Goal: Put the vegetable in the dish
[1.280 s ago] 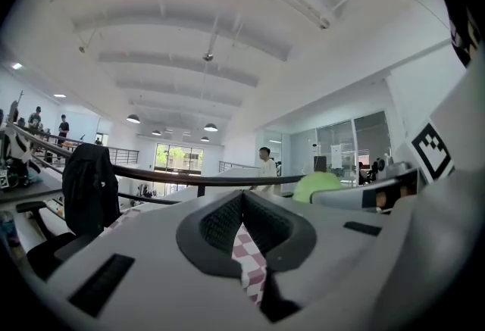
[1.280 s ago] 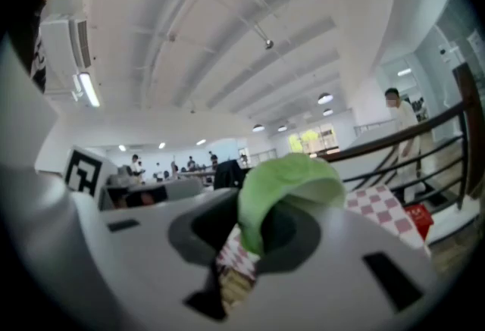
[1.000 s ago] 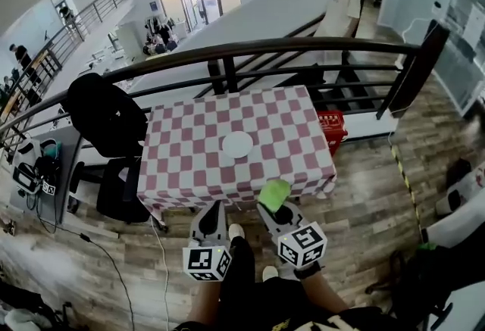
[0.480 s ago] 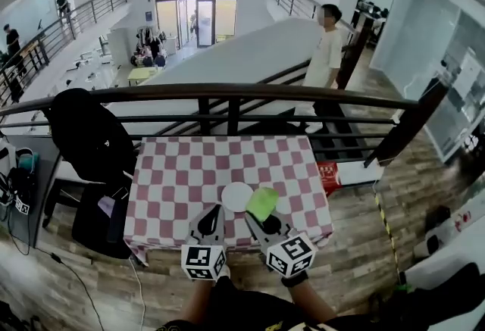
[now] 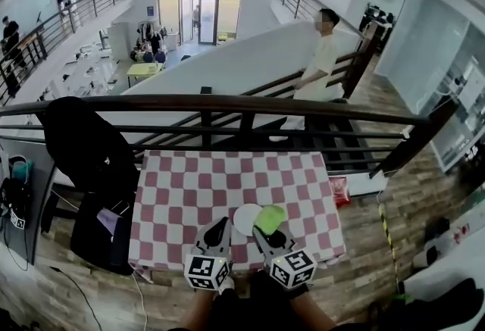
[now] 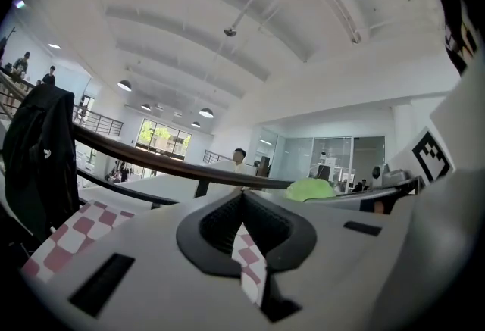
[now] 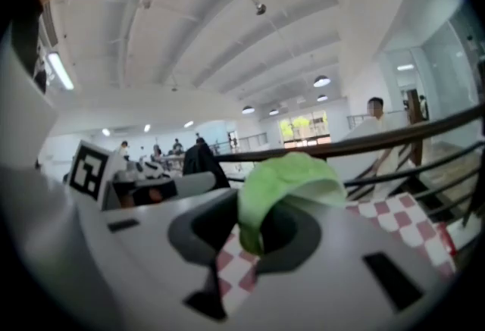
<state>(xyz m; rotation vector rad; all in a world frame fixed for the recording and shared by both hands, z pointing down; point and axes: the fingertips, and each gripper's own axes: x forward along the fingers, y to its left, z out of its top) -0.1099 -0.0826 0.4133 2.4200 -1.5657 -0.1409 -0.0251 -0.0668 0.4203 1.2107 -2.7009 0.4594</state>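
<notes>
A light green leafy vegetable (image 5: 270, 217) is pinched in my right gripper (image 5: 269, 231), which is shut on it just right of a white dish (image 5: 245, 219); the leaf overlaps the dish's right edge. The dish lies near the front edge of a red-and-white checked table (image 5: 227, 185). In the right gripper view the vegetable (image 7: 288, 182) bulges out above the jaws. My left gripper (image 5: 215, 235) is shut with nothing in it, at the table's front edge left of the dish. In the left gripper view its jaws (image 6: 244, 235) meet, and the vegetable (image 6: 311, 188) shows off to the right.
A dark metal railing (image 5: 242, 106) runs behind the table. A black jacket hangs over a chair (image 5: 83, 148) at the table's left. A person (image 5: 318, 57) in white stands on the stairs beyond the railing. A red crate (image 5: 339, 189) sits on the wooden floor at the right.
Both grippers have moved forward over the table's front edge. The vegetable has travelled from in front of the table to the right edge of the dish. The view has shifted closer.
</notes>
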